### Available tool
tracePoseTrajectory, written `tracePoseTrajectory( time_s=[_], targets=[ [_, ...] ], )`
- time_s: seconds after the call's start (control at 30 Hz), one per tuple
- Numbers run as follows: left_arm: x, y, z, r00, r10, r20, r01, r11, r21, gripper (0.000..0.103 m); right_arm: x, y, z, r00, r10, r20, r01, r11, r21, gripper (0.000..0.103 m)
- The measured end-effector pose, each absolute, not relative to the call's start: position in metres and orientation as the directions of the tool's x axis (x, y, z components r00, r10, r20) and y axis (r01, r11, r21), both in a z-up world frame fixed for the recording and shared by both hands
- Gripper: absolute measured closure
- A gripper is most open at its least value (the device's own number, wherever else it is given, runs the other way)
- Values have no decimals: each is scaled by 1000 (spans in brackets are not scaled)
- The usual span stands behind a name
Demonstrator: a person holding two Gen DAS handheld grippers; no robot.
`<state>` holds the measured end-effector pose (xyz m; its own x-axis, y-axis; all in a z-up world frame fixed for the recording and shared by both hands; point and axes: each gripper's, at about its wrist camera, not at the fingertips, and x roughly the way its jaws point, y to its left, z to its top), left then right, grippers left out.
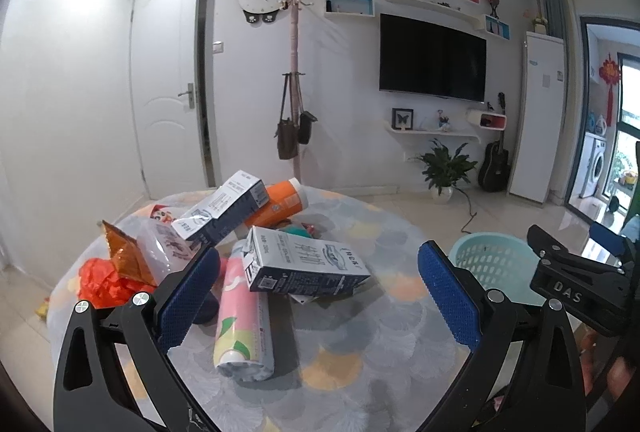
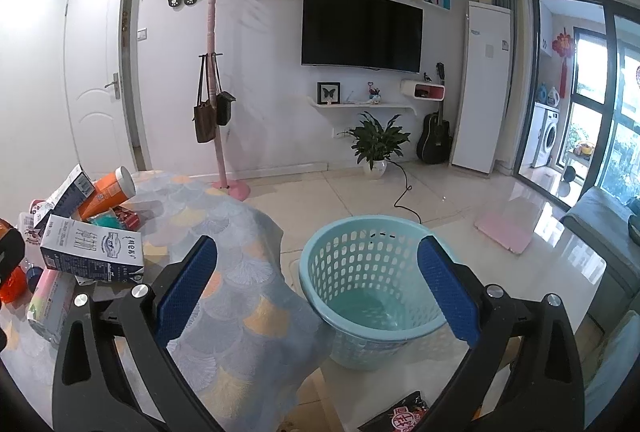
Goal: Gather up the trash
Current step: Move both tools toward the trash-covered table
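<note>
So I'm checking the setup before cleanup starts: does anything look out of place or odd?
Yes. A red-and-black snack wrapper lies on the floor beside the light blue basket, not in it; the basket looks empty. On the table, milk cartons, an orange cup and a pink tube lie toppled in a heap.

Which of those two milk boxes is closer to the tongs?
The flat-lying milk carton, resting on the pink tube; the other carton leans farther back against the orange cup.
</note>
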<state>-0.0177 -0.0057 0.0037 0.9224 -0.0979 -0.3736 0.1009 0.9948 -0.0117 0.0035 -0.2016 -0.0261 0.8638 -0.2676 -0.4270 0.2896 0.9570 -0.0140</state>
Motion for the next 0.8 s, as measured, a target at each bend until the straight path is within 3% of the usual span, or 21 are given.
tracePoseTrajectory(
  time_s=[0.8],
  targets=[
    [-14,12,1,908,-128,-399,102,991,-84,7,7,-199,-23,863,-269,-428,285,958,-28,12]
  ],
)
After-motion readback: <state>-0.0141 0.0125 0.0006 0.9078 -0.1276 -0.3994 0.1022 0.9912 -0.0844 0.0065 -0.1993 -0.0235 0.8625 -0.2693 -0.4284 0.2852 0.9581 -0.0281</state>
